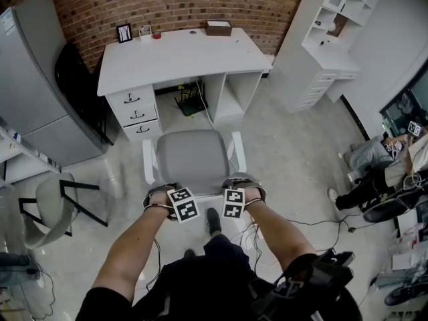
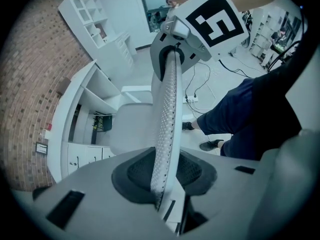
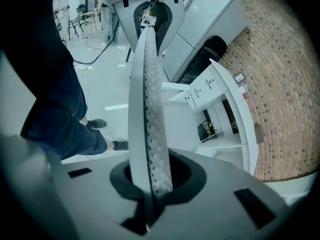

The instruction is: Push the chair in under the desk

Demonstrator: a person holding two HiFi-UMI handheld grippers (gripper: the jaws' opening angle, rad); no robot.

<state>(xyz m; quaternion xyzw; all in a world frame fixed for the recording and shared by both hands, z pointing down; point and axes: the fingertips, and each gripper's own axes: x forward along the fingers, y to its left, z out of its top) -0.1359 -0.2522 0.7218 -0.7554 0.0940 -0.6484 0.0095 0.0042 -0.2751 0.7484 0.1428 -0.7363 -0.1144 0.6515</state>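
Observation:
A grey office chair [image 1: 192, 159] with white armrests faces the white desk [image 1: 180, 52], its seat just in front of the knee opening. The thin mesh chair back [image 2: 167, 114] runs edge-on between the pads of my left gripper [image 2: 162, 176], which is shut on its top rim. In the head view that left gripper [image 1: 164, 191] sits at the back's left corner. My right gripper [image 3: 155, 179] is shut on the same chair back [image 3: 147, 109], at its right corner [image 1: 244, 182]. Both point steeply down.
The desk has drawers [image 1: 134, 112] on its left and an open shelf [image 1: 241, 92] on its right; a router [image 1: 190, 102] and cords lie in the knee space. A grey cabinet [image 1: 37, 92], a second chair [image 1: 53, 206], a white shelf unit [image 1: 328, 39], floor cables [image 1: 314, 223] and seated people [image 1: 381, 172] surround.

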